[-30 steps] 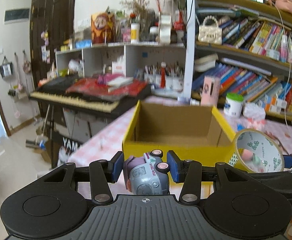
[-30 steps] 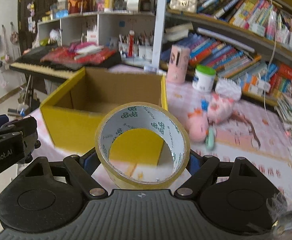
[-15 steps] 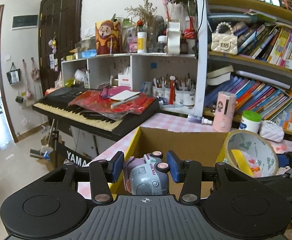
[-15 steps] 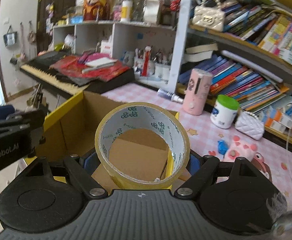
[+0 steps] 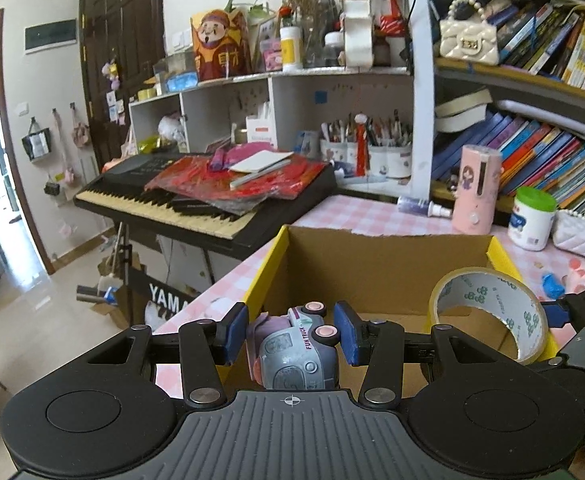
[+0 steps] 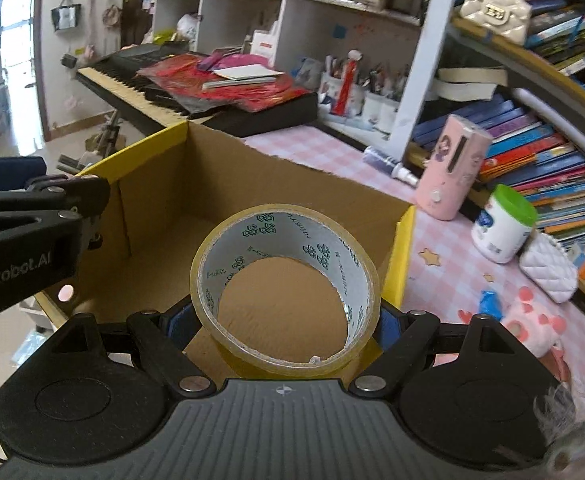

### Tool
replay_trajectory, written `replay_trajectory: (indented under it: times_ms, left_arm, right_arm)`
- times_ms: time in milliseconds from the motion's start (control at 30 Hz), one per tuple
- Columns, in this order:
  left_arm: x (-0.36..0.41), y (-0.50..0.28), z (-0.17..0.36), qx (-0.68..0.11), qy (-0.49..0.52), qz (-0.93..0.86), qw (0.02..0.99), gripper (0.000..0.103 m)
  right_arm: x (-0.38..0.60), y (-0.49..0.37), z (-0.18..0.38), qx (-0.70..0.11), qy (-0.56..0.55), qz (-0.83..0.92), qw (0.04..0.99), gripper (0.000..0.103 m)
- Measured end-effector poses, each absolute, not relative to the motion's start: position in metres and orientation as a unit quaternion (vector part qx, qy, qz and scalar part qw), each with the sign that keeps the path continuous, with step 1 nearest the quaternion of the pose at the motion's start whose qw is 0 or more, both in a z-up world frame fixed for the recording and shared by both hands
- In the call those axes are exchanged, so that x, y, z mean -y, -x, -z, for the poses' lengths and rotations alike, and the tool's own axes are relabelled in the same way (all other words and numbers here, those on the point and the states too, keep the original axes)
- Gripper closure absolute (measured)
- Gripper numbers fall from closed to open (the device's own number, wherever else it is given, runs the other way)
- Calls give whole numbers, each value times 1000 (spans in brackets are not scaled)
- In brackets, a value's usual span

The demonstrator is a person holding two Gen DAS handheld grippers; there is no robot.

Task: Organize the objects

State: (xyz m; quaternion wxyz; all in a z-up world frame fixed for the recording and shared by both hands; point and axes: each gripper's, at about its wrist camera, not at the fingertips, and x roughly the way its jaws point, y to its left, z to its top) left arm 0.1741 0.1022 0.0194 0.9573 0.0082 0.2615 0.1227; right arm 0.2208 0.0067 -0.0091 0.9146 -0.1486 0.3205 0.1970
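Toy truck [image 5: 294,350]: you pinch it between the blue pads of your left gripper [image 5: 291,336], over the near left part of the open box. It lies on its side, pink wheels facing up; its long axis runs away from you along the fingers.
Truck's look: grey and lilac plastic, rounded body, "FUN TRUCK" printed along one flank. Its near end is cut off by the gripper body, so you cannot tell front from back.
Tape roll [image 6: 286,290]: your right gripper [image 6: 284,326] clamps it across its width, jaws spread wide on it. The roll's open core points forward and down into the box, and you see the cardboard floor through it.
Tape's look: yellowish translucent tape on a white core printed with small green marks; a loose torn end shows at the lower rim.
Cardboard box [image 6: 402,248]: brown inside, yellow outside, top open. It stands on the pink checked tablecloth [image 6: 438,240]. Both loads hang above its interior.
Hidden: the right gripper's pads sit mostly behind the roll. In the right wrist view the truck is covered by the left gripper's arm apart from one pink wheel.
Around: a pink bottle [image 5: 474,190] and a green-lidded jar [image 5: 531,220] stand beyond the box; a keyboard [image 5: 196,200] lies to the left.
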Motion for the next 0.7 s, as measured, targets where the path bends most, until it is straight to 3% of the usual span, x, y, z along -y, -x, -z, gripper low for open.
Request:
replay_trajectory:
  times_ms: [267, 700]
  left_arm:
    - [-103, -189, -7, -291, -2, -127, 948, 58]
    - [-100, -196, 5, -317, 12, -133, 939, 57]
  right_arm:
    - [-4, -239, 16, -356, 115, -255, 891, 19]
    - [7, -257, 17, -345, 135, -315, 874, 18]
